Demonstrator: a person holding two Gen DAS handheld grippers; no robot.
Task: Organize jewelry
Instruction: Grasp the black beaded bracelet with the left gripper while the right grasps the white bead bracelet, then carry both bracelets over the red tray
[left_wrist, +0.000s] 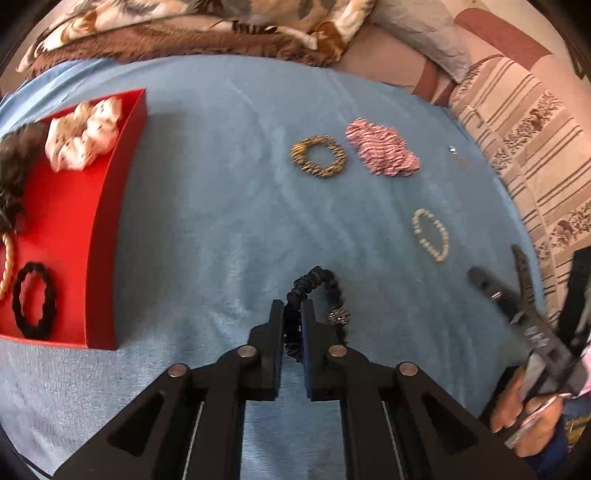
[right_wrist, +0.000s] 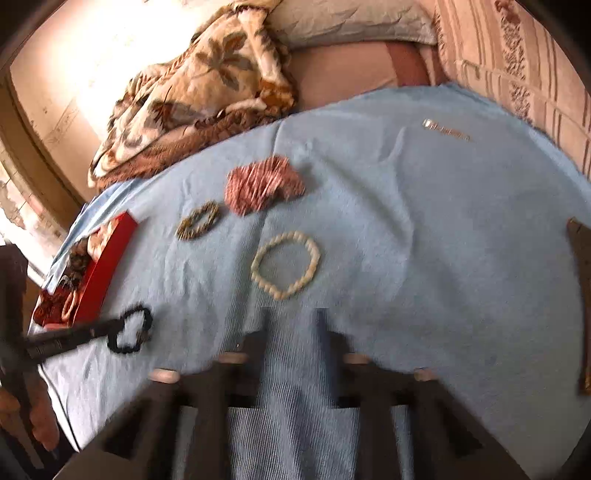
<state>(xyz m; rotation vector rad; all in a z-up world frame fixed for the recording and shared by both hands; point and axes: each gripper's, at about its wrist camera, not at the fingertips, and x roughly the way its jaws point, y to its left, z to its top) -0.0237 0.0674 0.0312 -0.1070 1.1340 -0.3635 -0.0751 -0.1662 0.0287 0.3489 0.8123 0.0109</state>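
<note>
Left wrist view: left tool (left_wrist: 291, 314) clamped on dark ruched scrunchie (left_wrist: 325, 291) with sparkly band; right tool (right_wrist: 293, 317) apart.

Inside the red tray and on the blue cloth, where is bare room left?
In the red cardboard tray, the red floor between the white spotted scrunchie and the black hair tie is bare. On the blue cloth, the broad patch between tray and leopard-print ring is free. Crowded: around the pink striped scrunchie and pearl bracelet.
</note>
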